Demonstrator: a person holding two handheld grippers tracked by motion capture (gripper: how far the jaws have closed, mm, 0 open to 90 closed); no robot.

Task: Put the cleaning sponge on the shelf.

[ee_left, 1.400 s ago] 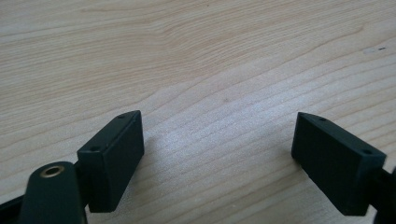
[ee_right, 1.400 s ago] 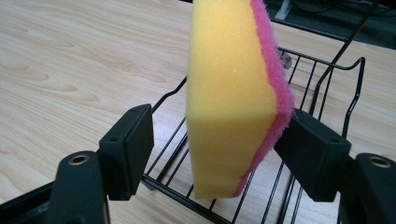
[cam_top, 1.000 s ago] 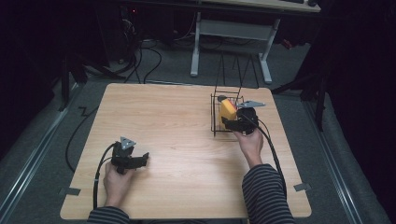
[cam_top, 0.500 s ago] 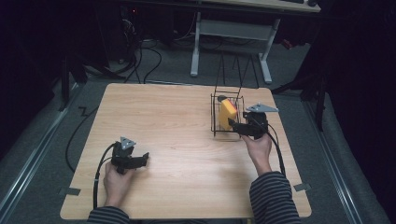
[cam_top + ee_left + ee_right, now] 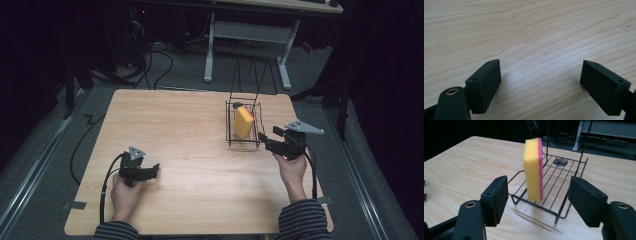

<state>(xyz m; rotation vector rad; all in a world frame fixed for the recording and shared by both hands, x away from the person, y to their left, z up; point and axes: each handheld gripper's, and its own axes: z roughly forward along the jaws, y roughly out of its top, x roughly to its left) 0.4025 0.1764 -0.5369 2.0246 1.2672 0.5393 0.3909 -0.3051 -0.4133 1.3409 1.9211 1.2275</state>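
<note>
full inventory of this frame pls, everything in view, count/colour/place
sponge: 1, yellow with a pink side, standing on edge in the wire rack
wire rack: 1, black, on the table's far right part, tall wire back
dark round object: 1, dark, at the rack's far end; too small to identify
table: 1, light wood, centre of the high view
desk frame: 1, white legs, on the floor beyond the table
cables: several, black, on the floor beyond the table
left gripper: 1, black, open, low over bare wood at the near left
right gripper: 1, black, open, just short of the rack, pointing at the sponge
hands: 2, striped sleeves, at the near edge
</note>
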